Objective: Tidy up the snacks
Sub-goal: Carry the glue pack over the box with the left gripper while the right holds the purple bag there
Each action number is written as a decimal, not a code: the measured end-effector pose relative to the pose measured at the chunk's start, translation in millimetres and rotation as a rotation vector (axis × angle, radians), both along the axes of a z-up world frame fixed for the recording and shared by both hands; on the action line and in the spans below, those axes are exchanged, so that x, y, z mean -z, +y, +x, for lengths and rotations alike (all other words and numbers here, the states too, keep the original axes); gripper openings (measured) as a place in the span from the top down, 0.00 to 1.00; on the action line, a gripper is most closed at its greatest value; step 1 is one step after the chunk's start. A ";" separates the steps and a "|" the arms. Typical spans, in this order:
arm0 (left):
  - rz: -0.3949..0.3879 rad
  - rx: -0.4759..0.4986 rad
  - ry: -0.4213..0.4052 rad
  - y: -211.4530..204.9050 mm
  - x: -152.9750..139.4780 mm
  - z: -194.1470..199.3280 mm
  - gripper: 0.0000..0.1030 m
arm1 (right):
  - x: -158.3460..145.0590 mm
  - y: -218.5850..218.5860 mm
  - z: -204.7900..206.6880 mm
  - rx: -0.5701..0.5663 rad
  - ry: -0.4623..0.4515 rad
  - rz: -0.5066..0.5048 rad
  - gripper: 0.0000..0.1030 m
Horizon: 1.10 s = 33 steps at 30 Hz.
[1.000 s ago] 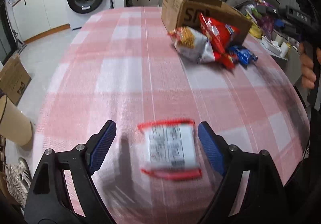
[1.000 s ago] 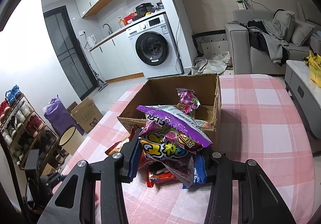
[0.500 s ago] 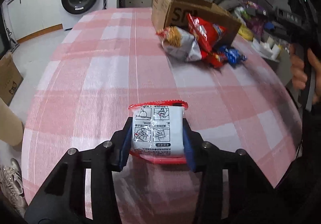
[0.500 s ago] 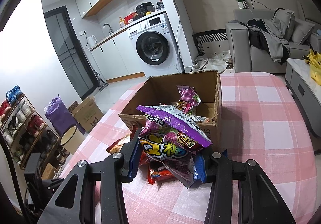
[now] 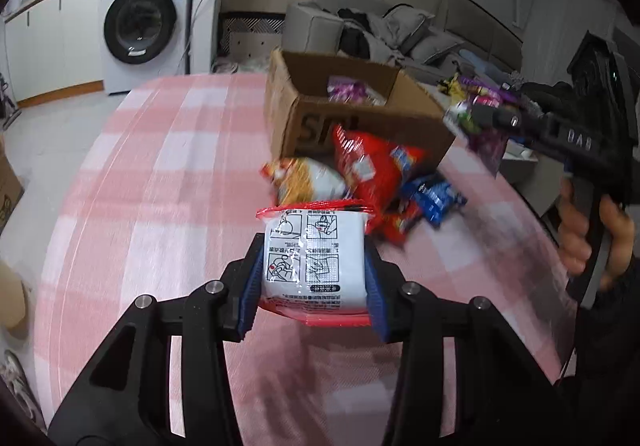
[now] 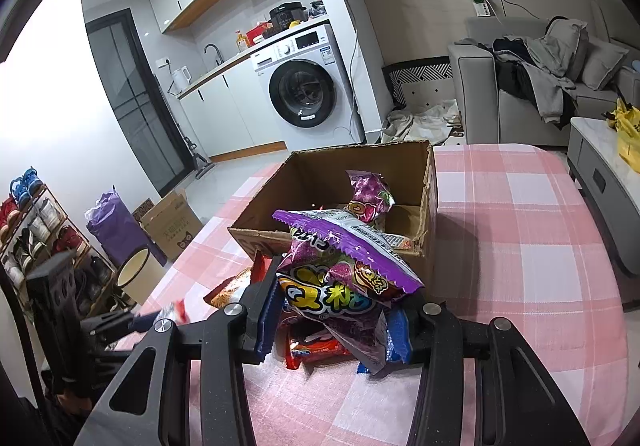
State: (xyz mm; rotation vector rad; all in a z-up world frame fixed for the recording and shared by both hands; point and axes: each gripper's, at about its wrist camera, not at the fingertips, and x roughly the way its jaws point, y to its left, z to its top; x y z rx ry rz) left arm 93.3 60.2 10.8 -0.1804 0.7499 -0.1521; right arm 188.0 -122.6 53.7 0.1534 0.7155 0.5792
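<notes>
My left gripper (image 5: 314,282) is shut on a white packet with red edges (image 5: 314,258), held above the pink checked table (image 5: 168,182), short of the snack pile. My right gripper (image 6: 332,320) is shut on a purple snack bag (image 6: 340,278), held in front of the open cardboard box (image 6: 428,182). Another purple bag (image 6: 368,196) lies inside the box. The box also shows in the left wrist view (image 5: 312,126), with an orange-white bag (image 5: 308,180), a red bag (image 5: 372,166) and a blue packet (image 5: 434,196) in front of it. The right gripper (image 5: 492,118) appears there at the right.
A washing machine (image 6: 304,86) and white cabinets stand beyond the table. A grey sofa (image 6: 540,86) with clothes is at the back right. A shoe rack (image 6: 28,234), a bin (image 6: 138,274) and a floor carton (image 6: 170,224) are at the left.
My left gripper closed on the white packet, lifted it and carried it toward the snack pile and box. My right gripper moved slightly closer to the box, still holding the purple bag.
</notes>
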 end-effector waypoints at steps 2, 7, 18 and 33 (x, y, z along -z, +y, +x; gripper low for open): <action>0.006 0.006 -0.023 -3.7 -7.9 8.6 0.60 | -0.4 -0.1 1.8 0.000 -0.005 -0.001 0.55; 0.013 0.003 -0.079 -8.9 -28.5 30.9 0.60 | 0.7 1.6 9.2 0.002 0.001 -0.004 0.55; 0.018 -0.003 -0.151 -17.7 -58.1 76.5 0.60 | -3.1 7.4 19.8 -0.003 -0.008 -0.005 0.55; 0.029 0.017 -0.132 -30.8 -45.9 154.8 0.60 | -4.8 15.3 54.0 0.021 -0.003 0.006 0.55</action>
